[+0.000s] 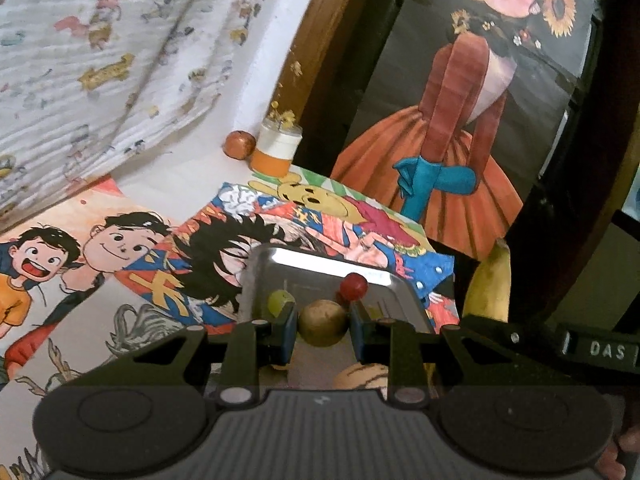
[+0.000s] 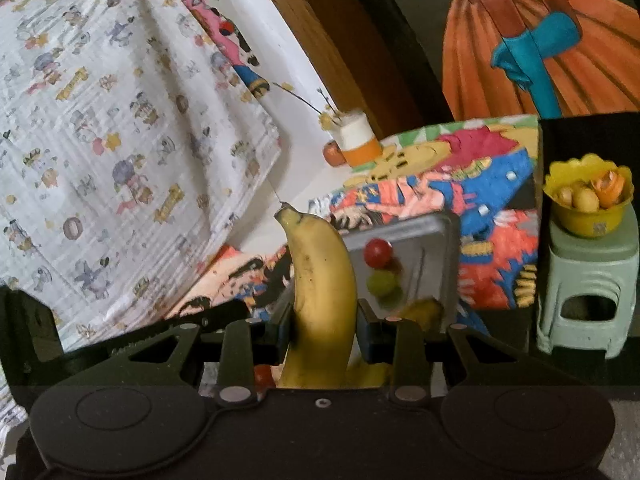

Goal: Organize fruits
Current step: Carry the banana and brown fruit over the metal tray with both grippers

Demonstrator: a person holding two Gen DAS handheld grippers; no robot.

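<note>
Left gripper [image 1: 323,326]: clamped on brown round fruit [image 1: 322,322], firm, likely to roll; held near the tray's [image 1: 404,300] near edge.
Right gripper [image 2: 323,330]: clamped mid-body on banana [image 2: 320,280], soft, bruises easily.
Tray: 2 small fruits inside; raised rim; open room left.
</note>
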